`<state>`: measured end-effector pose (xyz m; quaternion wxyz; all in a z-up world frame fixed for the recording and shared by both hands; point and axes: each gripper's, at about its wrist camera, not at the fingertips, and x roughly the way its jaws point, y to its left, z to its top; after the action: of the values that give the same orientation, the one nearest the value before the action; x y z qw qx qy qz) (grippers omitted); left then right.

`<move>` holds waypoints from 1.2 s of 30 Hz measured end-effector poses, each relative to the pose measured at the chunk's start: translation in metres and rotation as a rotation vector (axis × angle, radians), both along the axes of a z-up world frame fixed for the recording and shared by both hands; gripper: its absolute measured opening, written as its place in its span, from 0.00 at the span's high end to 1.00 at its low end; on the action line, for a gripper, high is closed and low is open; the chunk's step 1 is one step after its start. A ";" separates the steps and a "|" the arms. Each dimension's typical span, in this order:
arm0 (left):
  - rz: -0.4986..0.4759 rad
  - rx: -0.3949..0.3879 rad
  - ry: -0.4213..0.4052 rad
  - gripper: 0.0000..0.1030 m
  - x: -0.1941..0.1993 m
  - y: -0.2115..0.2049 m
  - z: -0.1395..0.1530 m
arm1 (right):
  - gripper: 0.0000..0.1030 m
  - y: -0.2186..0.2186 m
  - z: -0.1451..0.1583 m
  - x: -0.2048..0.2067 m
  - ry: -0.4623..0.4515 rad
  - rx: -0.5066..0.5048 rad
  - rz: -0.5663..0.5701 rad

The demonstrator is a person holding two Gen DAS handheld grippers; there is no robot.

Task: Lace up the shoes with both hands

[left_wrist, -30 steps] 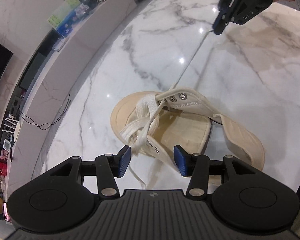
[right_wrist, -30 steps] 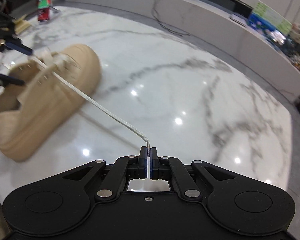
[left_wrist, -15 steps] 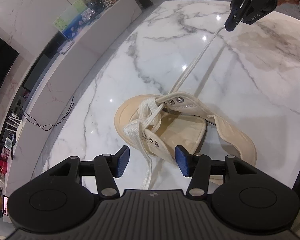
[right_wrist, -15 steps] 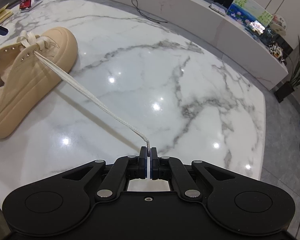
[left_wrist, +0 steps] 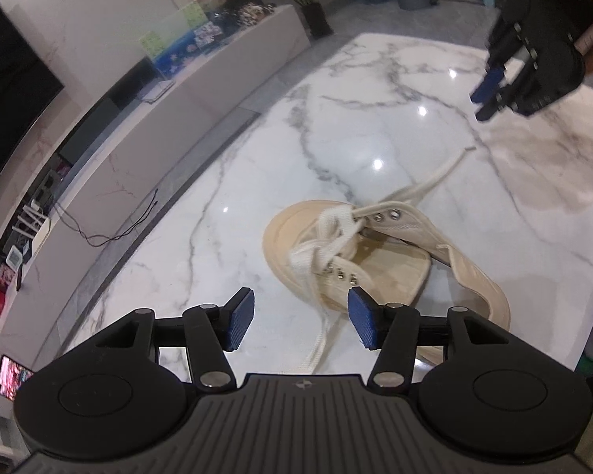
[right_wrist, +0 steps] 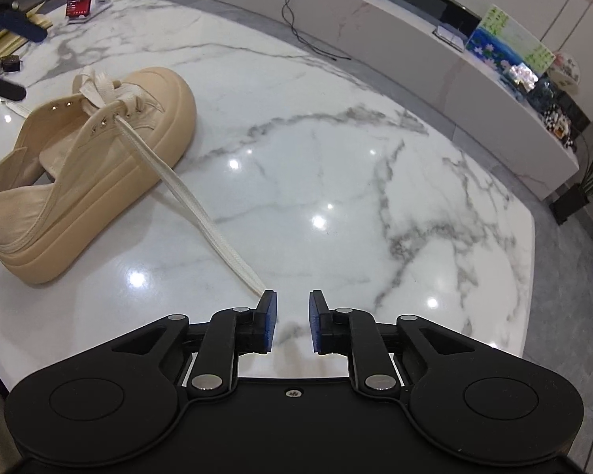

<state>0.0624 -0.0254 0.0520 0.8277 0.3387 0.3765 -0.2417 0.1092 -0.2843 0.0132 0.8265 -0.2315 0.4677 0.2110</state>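
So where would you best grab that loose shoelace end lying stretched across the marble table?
Probably near the shoelace's free tip, by the right gripper, whose jaws have just been opening and now hold nothing. It lies flat and straight from the shoe's eyelets, so come from above with a finger either side of its flat width.

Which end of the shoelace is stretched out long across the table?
The lace end running from the shoe toward the right gripper, flat on the marble table. The other lace end dangles off the shoe's opposite side by the left gripper.
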 end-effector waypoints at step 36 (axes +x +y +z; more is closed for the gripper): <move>0.080 -0.232 -0.167 0.98 0.011 0.035 0.038 | 0.85 0.049 0.005 -0.016 -0.033 0.001 0.091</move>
<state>0.0738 0.0097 0.0899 0.8988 0.2444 0.2891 -0.2211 0.0935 -0.2354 0.0187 0.8237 -0.2556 0.4430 0.2448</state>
